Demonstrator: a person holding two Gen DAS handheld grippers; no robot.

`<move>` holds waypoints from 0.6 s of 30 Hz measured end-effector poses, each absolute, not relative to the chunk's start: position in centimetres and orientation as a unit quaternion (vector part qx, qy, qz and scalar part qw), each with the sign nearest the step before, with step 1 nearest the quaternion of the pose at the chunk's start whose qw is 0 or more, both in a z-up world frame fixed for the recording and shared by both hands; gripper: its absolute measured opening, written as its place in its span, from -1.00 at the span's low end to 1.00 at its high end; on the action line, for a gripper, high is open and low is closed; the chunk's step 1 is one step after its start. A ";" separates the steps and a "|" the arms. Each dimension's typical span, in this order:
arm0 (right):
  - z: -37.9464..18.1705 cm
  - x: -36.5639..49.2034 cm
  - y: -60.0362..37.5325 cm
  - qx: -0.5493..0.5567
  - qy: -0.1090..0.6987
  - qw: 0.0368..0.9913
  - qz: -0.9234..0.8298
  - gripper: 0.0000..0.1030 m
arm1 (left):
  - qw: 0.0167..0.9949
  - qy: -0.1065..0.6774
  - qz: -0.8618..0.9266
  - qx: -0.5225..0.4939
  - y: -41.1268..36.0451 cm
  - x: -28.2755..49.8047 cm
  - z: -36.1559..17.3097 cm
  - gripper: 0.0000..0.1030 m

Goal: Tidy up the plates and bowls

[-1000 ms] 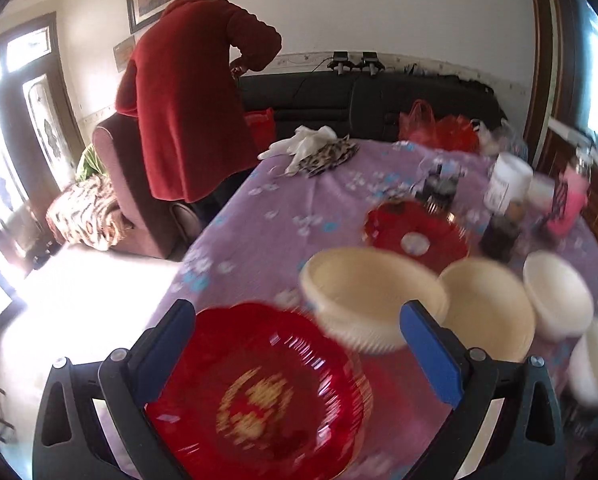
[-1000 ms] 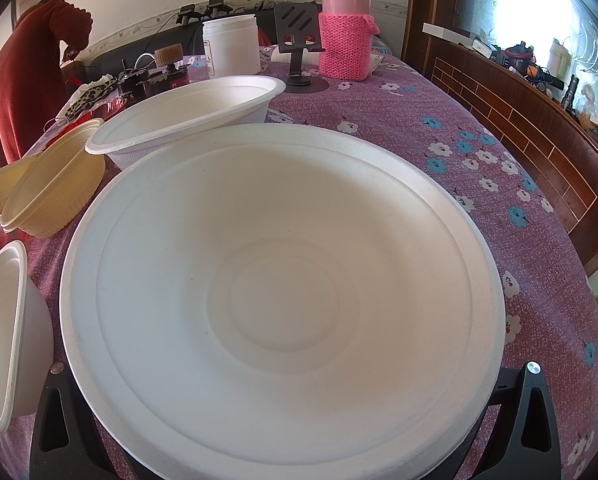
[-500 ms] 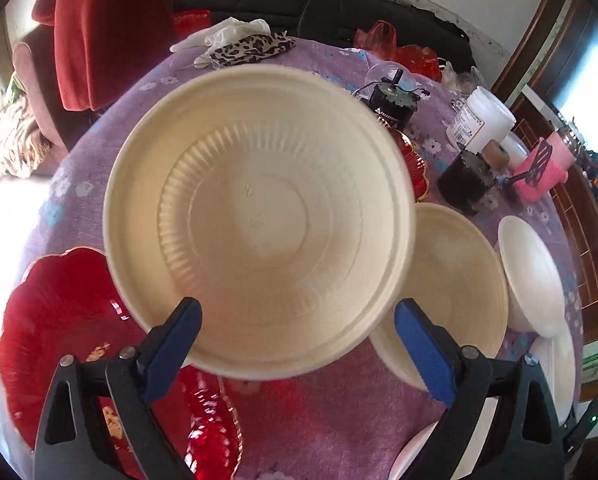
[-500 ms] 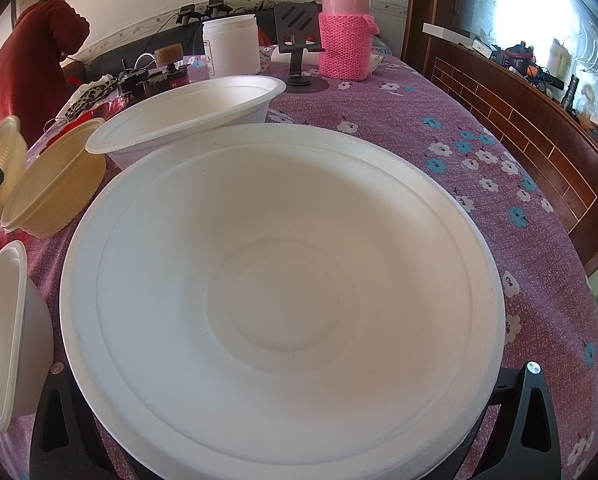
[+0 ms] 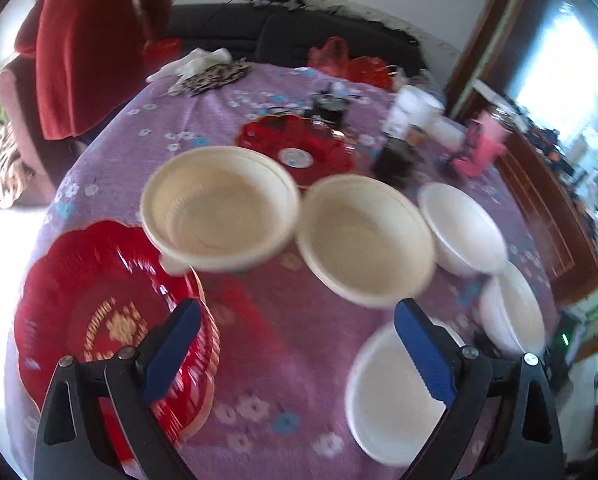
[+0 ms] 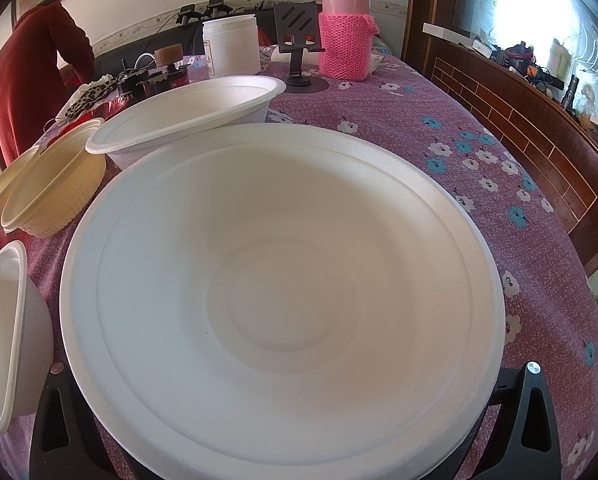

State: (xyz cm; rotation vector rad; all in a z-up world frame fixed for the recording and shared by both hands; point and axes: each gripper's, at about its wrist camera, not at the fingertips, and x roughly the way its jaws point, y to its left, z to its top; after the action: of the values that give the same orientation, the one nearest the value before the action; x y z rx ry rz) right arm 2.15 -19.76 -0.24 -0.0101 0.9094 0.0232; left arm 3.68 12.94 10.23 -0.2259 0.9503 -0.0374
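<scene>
Left wrist view: we see the left gripper (image 5: 297, 326) spread wide, blue pads (image 5: 423, 350) holding nothing, above the purple-clothed bench (image 5: 283, 368). At 12 o'clock from it a cream bowl (image 5: 219, 208) touches a second cream bowl (image 5: 365, 238) at 1 o'clock. Stacked red plates (image 5: 99, 316) lie at 9 o'clock; another red plate (image 5: 295, 152) sits further off at 12. White foam bowls (image 5: 461, 226) run from 2 to 4 o'clock. View is motion-blurred.

Right wrist view: a large white foam bowl (image 6: 283, 300) fills the frame, hiding the right gripper's fingers; we cannot tell its state. A pink flask (image 6: 345, 40) stands at 12 o'clock.
</scene>
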 end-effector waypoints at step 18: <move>-0.2 2.2 -19.8 -0.005 0.439 0.898 0.011 0.98 | 0.885 0.447 -0.043 -0.120 7.3 -0.9 3.0 0.67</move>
State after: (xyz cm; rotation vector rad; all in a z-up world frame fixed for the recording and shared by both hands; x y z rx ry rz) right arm 2.15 -19.76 -0.24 -0.0102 0.9094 0.0231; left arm -0.92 7.27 3.00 -0.2488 0.9296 -0.0897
